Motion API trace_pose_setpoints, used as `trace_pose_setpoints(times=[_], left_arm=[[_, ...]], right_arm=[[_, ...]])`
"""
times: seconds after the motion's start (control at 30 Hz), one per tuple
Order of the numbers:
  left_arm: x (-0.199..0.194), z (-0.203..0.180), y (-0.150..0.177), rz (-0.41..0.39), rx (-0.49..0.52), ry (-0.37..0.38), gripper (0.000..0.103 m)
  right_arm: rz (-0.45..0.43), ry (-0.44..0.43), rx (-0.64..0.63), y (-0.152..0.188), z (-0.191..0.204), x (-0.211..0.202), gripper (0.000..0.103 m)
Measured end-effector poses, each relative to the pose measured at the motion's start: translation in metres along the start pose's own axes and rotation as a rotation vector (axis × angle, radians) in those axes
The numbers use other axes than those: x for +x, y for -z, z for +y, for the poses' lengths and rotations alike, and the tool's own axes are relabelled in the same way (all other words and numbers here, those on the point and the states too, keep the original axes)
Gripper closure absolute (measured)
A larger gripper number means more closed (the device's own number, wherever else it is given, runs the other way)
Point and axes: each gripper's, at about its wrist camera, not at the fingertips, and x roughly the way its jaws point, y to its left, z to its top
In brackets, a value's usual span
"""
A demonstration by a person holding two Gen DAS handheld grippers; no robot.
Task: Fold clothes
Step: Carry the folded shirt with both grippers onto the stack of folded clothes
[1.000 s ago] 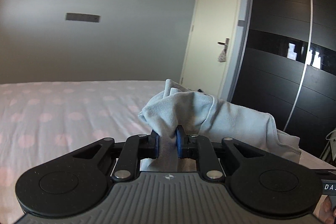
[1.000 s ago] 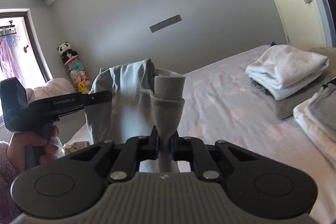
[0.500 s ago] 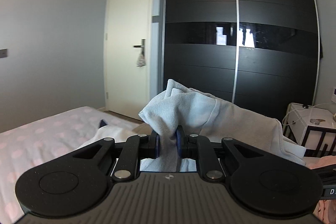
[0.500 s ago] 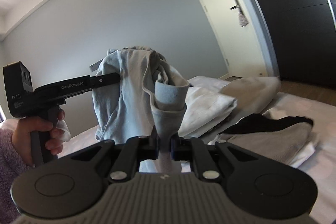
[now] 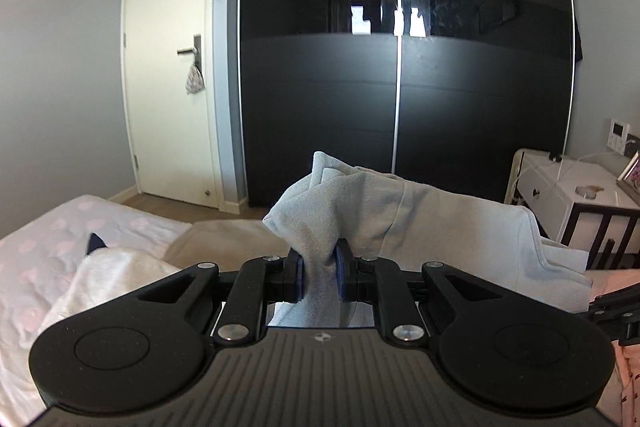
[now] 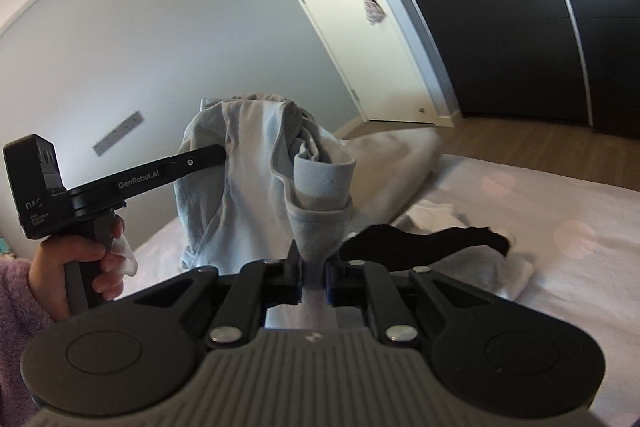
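Note:
A pale blue-grey garment (image 5: 400,211) hangs in the air between both grippers, above the bed. My left gripper (image 5: 319,273) is shut on a bunched fold of it. My right gripper (image 6: 313,277) is shut on another edge of the same pale blue-grey garment (image 6: 248,187), which drapes in folds. In the right wrist view the left gripper (image 6: 218,155) shows from the side, its tip buried in the cloth, with a person's hand (image 6: 76,259) on its handle.
The bed (image 6: 560,211) has a white cover with pink dots. On it lie white, beige, grey and black clothes (image 6: 440,239). A dark sliding wardrobe (image 5: 400,87), a cream door (image 5: 176,67) and a white side table (image 5: 576,187) stand around.
Both grippers have swung to the right with the garment still gripped. The view went from the grey wall and bed to the door and wardrobe.

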Motion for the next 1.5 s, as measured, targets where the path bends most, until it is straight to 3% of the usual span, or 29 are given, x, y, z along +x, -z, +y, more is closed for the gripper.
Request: trace_pose_setpoints(times=[0.3,0.33,0.43,0.47,0.57,0.7,0.97,1.0,1.07,1.13,1.5], left_arm=[[0.074,0.021,0.018,0.182,-0.092,-0.007,0.086],[0.076,0.026,0.019,0.199,-0.112,-0.018,0.083],[0.071,0.039,0.025,0.213,-0.156,-0.048,0.055],[0.066,0.042,0.03,0.206,-0.166,-0.059,0.053],[0.047,0.052,0.047,0.239,-0.211,-0.082,0.053],[0.01,0.07,0.077,0.257,-0.342,-0.104,0.053],[-0.04,0.059,0.146,0.338,-0.577,-0.065,0.053],[-0.041,0.057,0.154,0.348,-0.605,-0.059,0.053],[-0.042,0.052,0.167,0.36,-0.662,-0.047,0.053],[-0.039,0.047,0.179,0.369,-0.709,-0.026,0.052],[-0.021,0.028,0.202,0.368,-0.859,0.035,0.05]], right_arm=[[0.045,0.078,0.05,-0.001,-0.052,0.059,0.095],[0.055,0.089,0.059,-0.001,-0.058,0.065,0.095],[0.088,0.125,0.09,0.0,-0.076,0.08,0.096],[0.102,0.133,0.108,0.001,-0.082,0.084,0.096],[0.12,0.138,0.148,0.006,-0.095,0.087,0.096],[0.128,0.136,0.176,0.013,-0.104,0.085,0.096],[0.162,0.14,0.238,0.018,-0.111,0.083,0.089],[0.166,0.142,0.24,0.018,-0.111,0.083,0.088],[0.177,0.141,0.243,0.018,-0.11,0.082,0.072],[0.198,0.141,0.232,0.017,-0.11,0.082,0.064],[0.302,0.122,0.206,0.001,-0.117,0.094,0.068]])
